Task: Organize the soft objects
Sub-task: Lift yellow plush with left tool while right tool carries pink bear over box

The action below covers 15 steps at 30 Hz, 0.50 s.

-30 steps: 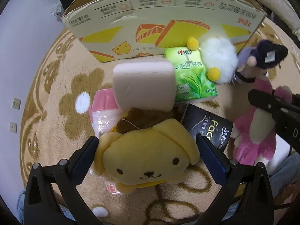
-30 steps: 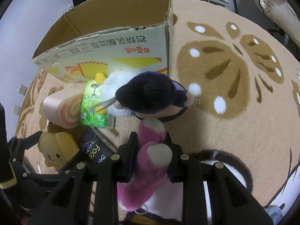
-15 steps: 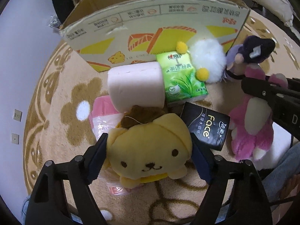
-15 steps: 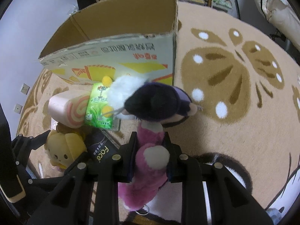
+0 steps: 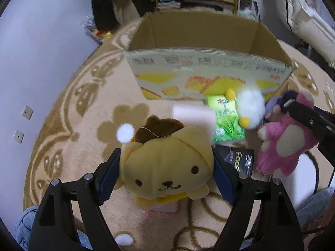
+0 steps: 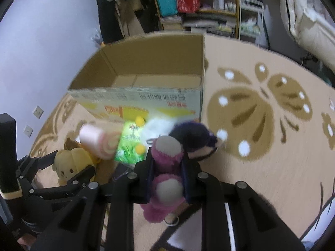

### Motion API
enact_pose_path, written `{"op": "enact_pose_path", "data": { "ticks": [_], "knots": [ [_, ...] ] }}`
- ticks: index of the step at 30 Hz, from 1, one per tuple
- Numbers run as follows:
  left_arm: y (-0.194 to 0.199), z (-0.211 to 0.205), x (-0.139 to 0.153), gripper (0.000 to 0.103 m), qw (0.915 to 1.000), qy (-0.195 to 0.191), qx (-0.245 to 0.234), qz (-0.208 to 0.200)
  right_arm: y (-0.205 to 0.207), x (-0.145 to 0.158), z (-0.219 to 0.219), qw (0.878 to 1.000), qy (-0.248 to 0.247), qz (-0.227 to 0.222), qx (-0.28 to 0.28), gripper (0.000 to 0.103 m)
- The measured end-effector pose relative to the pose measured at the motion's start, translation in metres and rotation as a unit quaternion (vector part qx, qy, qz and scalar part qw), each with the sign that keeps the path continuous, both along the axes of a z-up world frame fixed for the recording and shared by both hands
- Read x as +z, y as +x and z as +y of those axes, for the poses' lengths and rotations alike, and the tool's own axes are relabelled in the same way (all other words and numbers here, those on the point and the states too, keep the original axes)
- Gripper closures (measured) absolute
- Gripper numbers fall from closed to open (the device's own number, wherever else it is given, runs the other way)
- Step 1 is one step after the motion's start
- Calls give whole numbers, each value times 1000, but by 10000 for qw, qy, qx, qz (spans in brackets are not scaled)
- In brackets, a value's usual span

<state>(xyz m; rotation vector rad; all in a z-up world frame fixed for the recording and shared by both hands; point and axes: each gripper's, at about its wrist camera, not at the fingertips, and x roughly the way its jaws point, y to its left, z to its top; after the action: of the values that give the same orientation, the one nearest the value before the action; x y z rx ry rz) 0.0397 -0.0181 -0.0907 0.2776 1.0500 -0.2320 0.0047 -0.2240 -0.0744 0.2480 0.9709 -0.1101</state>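
Note:
My left gripper (image 5: 166,172) is shut on a yellow dog plush (image 5: 165,167) and holds it above the rug; it also shows in the right wrist view (image 6: 71,163). My right gripper (image 6: 167,167) is shut on a pink bear plush (image 6: 165,177), also lifted, seen in the left wrist view (image 5: 286,144). An open cardboard box (image 5: 209,62) stands behind, its inside bare (image 6: 155,79). On the rug lie a pink roll cushion (image 6: 98,142), a green tissue pack (image 5: 227,121), a white fluffy plush (image 5: 250,106), a dark purple plush (image 6: 192,138) and a black pack (image 5: 238,161).
A beige rug with brown patterns (image 6: 261,115) covers the floor. A grey wall (image 5: 41,52) is on the left. Shelves with bags and books (image 6: 188,6) stand behind the box. A white bed (image 6: 309,21) is at the far right.
The left gripper closed on the yellow dog plush and lifted it. The right gripper lifted the pink bear. Both views now look down into the box.

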Motion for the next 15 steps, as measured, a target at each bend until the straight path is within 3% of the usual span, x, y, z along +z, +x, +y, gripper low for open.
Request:
{"op": "enact_pose_path", "data": {
  "ticks": [6,15],
  "knots": [
    [-4,6,16,23,9992,53,76,-394,-7,19,2,9988,-165,-449,-50,81],
    [-7,11,43,23,9968,-199,67,-766,-20,49,-5,9942,-114,-1038,-244,81]
  ]
}}
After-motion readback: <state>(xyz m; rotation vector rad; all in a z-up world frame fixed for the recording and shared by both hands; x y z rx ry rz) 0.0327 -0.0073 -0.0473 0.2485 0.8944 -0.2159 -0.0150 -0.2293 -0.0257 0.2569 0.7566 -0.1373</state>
